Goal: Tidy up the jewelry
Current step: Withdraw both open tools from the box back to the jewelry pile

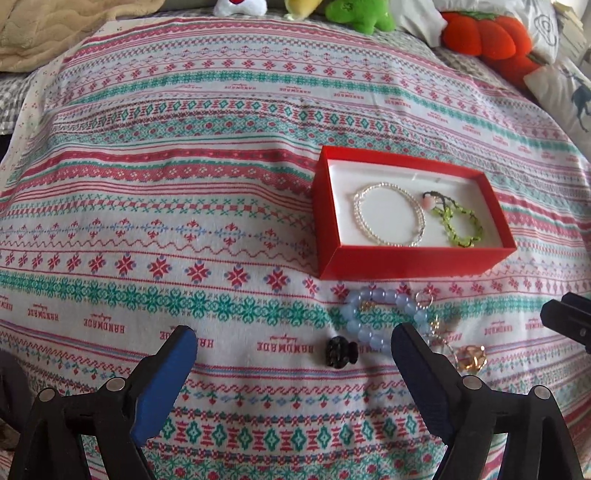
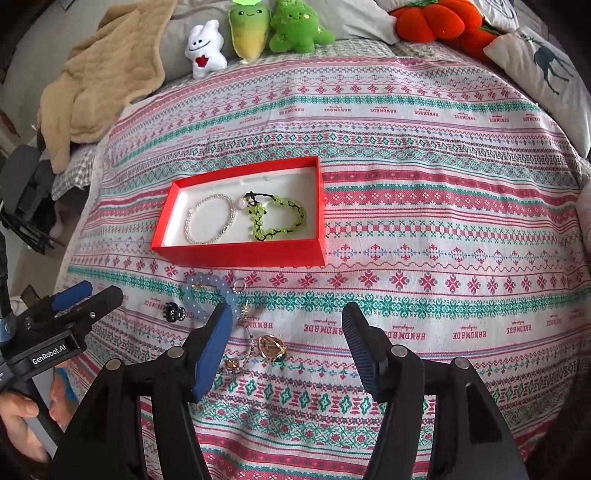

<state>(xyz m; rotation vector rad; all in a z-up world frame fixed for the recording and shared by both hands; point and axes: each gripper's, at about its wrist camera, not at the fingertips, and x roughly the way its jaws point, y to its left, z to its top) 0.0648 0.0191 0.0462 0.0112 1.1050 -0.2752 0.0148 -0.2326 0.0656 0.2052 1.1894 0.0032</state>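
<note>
A red box [image 1: 402, 264] [image 2: 236, 256] with a white lining holds a pearl bracelet [image 1: 388, 214] [image 2: 210, 219] and a green bead bracelet [image 1: 460, 223] [image 2: 277, 216]. In front of it on the cloth lie a pale blue bead bracelet [image 1: 364, 314] [image 2: 207, 291], a small black hair claw [image 1: 341, 352] [image 2: 174, 312], gold earrings [image 1: 471, 356] [image 2: 271, 345] and thin hoops. My left gripper [image 1: 295, 343] [image 2: 88, 295] is open and empty, just short of the claw. My right gripper [image 2: 286, 325] is open and empty above the gold earrings.
The patterned cloth [image 2: 424, 229] covers a bed. Plush toys [image 2: 258, 33], an orange plush pumpkin [image 2: 439, 22], a tan blanket [image 2: 103, 81] and a deer pillow [image 2: 546, 70] line the far edge. A hand [image 2: 18, 428] holds the left gripper's handle.
</note>
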